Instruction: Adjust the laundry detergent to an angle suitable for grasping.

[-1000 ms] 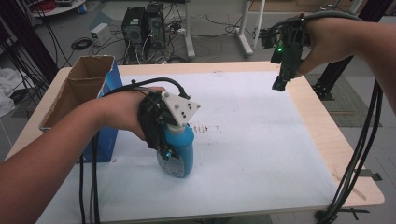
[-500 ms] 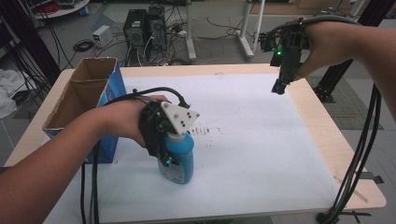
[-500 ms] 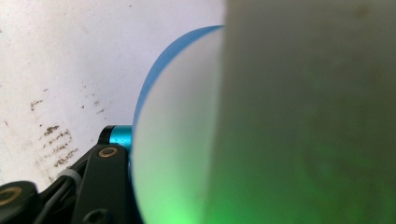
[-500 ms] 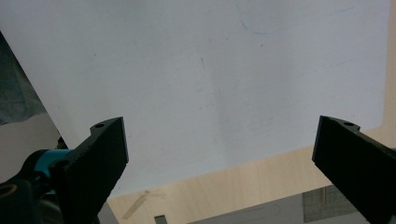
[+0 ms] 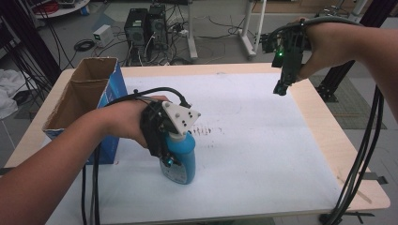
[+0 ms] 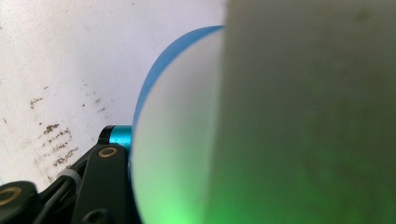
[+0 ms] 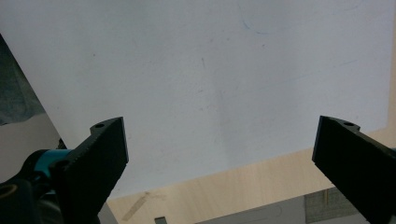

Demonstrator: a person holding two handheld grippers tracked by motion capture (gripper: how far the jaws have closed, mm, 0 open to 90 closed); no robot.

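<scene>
A blue bottle [image 5: 182, 161] with a pale top stands upright near the table's left front, its base at or just above the white sheet [image 5: 263, 154]. My left gripper [image 5: 170, 155] points down and is shut on the bottle's upper part, with its grey three-cornered plate on top. In the left gripper view the bottle [image 6: 177, 140] looms blurred and close between the jaws. My right gripper [image 5: 280, 87] hangs in the air over the table's far right edge. Its jaws stand wide open with nothing between them [image 7: 219, 140].
An open cardboard box [image 5: 80, 96] with blue sides stands at the table's left, right behind my left forearm. Dark smudges [image 5: 206, 130] mark the sheet beside the bottle. Cables trail from both grippers. Computers and wires lie on the floor beyond the table.
My left hand has shifted the bottle slightly toward the near edge and set it more upright. The right gripper has kept still.
</scene>
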